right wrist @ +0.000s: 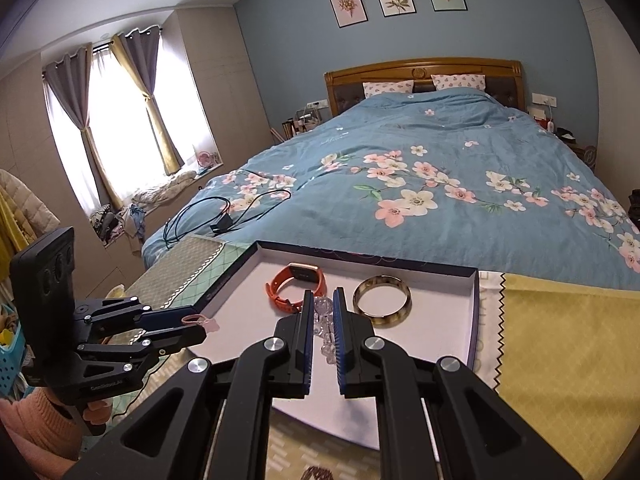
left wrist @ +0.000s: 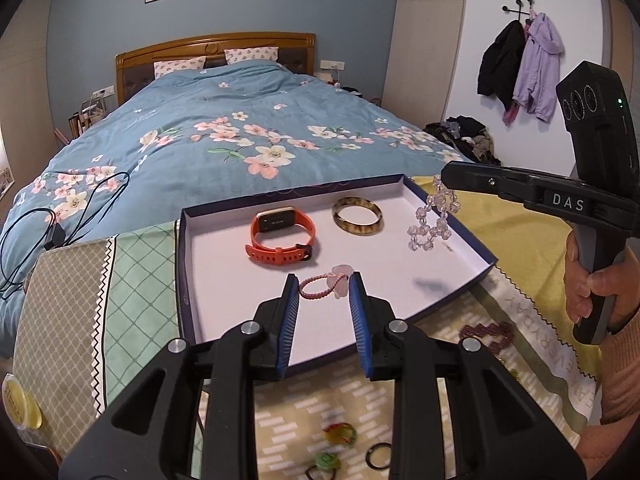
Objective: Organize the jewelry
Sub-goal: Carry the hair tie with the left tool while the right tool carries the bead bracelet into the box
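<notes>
Clear crystal-bead bracelet dangles from the shut right claw above the shallow white-lined box, the left claw pinching a pink braided cord bracelet; either could swing and land outside.

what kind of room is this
A home bedroom, most likely: a made bed with a floral quilt and wooden headboard fills the view, curtains hang at a window, and jackets hang on wall hooks. The jewelry tray sits on a cloth-covered surface at the bed's foot.
</notes>
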### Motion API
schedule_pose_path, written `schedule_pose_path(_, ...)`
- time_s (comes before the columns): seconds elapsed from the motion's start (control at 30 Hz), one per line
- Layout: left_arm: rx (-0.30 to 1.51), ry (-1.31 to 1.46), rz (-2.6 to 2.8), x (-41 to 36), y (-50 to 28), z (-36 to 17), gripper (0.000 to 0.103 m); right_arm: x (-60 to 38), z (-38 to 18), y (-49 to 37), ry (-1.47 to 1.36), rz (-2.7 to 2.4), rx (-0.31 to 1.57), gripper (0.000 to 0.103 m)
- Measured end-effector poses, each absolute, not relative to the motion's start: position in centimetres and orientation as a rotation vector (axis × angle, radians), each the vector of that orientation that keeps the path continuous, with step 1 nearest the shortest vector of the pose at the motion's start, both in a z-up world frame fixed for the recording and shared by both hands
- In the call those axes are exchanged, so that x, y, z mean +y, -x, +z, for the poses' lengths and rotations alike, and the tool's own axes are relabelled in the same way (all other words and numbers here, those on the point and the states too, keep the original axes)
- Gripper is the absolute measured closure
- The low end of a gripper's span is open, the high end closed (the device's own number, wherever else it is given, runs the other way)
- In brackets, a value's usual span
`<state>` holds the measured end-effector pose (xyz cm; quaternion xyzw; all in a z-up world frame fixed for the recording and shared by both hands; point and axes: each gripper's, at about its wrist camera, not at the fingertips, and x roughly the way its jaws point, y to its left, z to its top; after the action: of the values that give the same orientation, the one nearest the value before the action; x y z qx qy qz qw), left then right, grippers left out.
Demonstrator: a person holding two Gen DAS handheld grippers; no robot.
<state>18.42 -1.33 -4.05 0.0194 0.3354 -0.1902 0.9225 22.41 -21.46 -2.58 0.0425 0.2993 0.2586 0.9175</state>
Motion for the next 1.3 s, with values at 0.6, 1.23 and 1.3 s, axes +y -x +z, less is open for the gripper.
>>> schedule_pose_path(0.6, 0.751, -0.034, -0.348, -0.6, -22.4, -6.1, 0.077, -21.1, -4.8, -26.1, -0.095, 0.48, 0.666, 0.095)
schedule_pose_path(1.23, 0.803, -0.054, -0.33, -1.3, -24.6, -7.9, 0.077, -19.7, -6.1, -27.3, -0.059, 0.472, 0.692, 0.095)
schedule_pose_path(1.3, 0.803, -0.055, -0.328, -1.4, -24.6, -8.0, 0.077, -19.6, -6.2, -27.3, -0.056, 0.475, 0.695, 0.095)
